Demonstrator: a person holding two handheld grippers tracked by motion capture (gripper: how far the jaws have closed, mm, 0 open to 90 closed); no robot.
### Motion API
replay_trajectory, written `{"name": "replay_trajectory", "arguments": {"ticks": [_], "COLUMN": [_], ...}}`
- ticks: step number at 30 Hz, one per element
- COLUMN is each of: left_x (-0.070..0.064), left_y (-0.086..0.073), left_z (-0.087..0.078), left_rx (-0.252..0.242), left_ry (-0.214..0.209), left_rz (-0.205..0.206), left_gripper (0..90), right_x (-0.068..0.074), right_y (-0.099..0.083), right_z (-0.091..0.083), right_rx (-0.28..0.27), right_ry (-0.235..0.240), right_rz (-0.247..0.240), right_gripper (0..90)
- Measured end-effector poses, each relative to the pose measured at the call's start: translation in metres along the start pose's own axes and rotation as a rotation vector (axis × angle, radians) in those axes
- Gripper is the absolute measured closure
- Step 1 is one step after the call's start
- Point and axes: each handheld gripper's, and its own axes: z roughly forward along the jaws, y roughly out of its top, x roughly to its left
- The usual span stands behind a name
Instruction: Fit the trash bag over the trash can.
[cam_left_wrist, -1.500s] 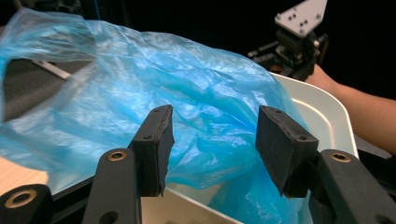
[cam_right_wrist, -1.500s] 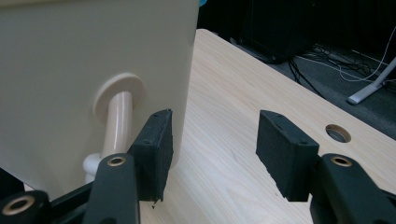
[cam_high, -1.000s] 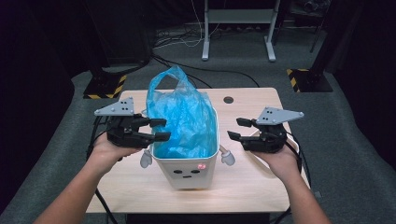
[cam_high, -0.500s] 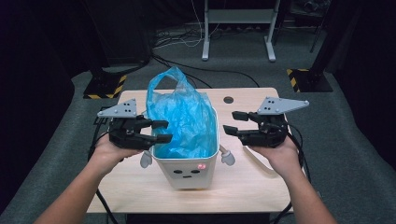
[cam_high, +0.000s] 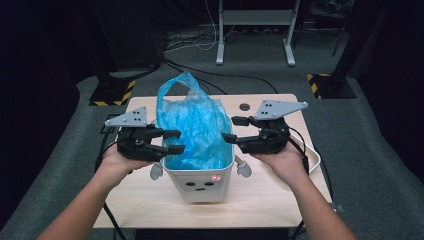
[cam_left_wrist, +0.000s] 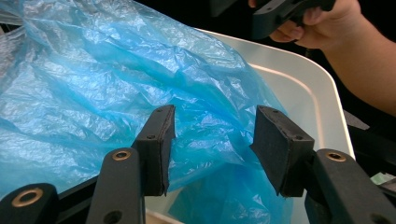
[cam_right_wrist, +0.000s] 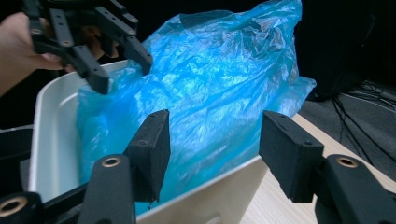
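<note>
At nine and three o'clock of the white bin (cam_high: 202, 182) mid-tabletop (cam_high: 260, 200), I hold left gripper (cam_high: 176, 141) and right gripper (cam_high: 229, 129) released beside the blue bag (cam_high: 195, 127); next, pinch its edges over the rim.

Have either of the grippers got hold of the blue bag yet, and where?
Nothing held: left gripper and right gripper are open beside the blue bag.
</note>
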Motion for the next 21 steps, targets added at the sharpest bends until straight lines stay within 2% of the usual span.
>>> {"name": "replay_trajectory", "arguments": {"ticks": [3,7,10,12,19,21], "left_x": [0.000,0.001,0.002,0.003,0.003,0.003], "left_y": [-0.001,-0.001,-0.003,-0.004,-0.004,-0.004], "left_z": [0.001,0.002,0.001,0.001,-0.004,-0.006], "left_rx": [0.005,0.006,0.002,0.000,-0.013,-0.021], "left_ry": [-0.002,-0.004,-0.002,-0.001,0.012,0.018], "left_rz": [0.000,-0.002,-0.007,-0.012,-0.014,-0.015], "left_gripper": [48.6,48.8,49.0,49.1,48.5,47.9], "right_x": [-0.004,-0.005,-0.006,-0.007,-0.002,0.000], "right_y": [0.003,0.008,0.011,0.012,0.011,0.011], "right_z": [0.011,0.025,0.033,0.038,0.044,0.043], "right_rx": [0.000,0.009,0.027,0.049,0.108,0.121], "right_ry": [0.000,-0.001,-0.026,-0.021,0.019,0.036], "right_rz": [0.016,0.006,0.014,0.023,-0.033,-0.039], "right_gripper": [40.3,40.4,44.5,50.1,81.0,85.6]}}
